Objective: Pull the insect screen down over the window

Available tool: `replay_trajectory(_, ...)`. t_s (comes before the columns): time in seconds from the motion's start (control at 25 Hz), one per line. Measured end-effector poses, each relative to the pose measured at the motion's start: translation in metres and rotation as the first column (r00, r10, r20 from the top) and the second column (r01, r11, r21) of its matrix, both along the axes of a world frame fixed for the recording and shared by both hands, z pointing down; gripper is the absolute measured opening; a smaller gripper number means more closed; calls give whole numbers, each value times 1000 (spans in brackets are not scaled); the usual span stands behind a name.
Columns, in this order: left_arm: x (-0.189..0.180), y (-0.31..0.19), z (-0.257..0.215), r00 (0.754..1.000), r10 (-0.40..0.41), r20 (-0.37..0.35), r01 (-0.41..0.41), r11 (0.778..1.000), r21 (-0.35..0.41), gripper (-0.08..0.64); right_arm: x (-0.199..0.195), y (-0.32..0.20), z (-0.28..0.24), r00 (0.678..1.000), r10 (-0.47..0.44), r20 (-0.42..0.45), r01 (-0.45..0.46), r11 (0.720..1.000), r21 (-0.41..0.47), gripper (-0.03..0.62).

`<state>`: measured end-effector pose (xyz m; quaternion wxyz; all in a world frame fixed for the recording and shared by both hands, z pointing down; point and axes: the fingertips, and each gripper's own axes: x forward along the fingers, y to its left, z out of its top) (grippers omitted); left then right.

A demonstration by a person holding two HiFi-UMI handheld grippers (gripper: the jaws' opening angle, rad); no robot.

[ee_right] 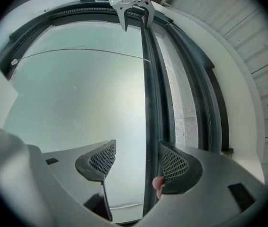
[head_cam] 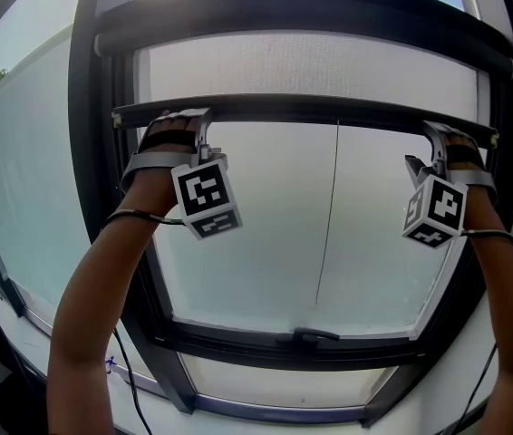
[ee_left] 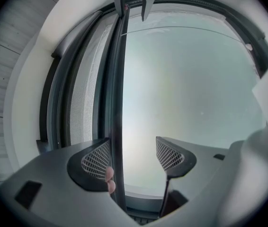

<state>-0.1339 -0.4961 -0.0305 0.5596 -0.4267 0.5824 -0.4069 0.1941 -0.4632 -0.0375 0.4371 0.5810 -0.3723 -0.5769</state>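
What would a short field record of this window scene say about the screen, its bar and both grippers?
insect screen: mesh drawn down only partway, near the top
pull bar: horizontal, just below the mesh
left gripper: at bar's left end, jaws apart, bar between them
right gripper: at bar's right end, jaws apart, bar between them

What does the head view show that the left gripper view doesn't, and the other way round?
Only the head view: both bare forearms and the black-and-white marker cube on the left gripper. Only the left gripper view: its own mesh-textured pads standing apart, the dark pull bar running past the left pad, fingertips beside it. Both: that bar, the strip of white insect screen mesh along it, and the right gripper at its far end.
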Motion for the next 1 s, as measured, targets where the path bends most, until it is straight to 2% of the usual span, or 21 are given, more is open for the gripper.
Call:
replay_trajectory(0.4,0,2,60,1000,-7,18,9,992,-122,285,0,1,58,1000,-2,-14,1,997,-74,265)
replay_trajectory(0.68,-4,3,78,999,-19,34,22,996,-92,285,-2,3,76,1000,-1,-12,0,995,-95,265)
replay_trajectory(0.8,-5,4,89,1000,-11,5,11,994,-107,285,-4,3,86,1000,-5,-18,3,994,-106,265)
replay_trajectory(1.0,0,6,113,1000,3,15,-1,989,-151,285,1,5,112,1000,-3,-16,0,991,-135,265)
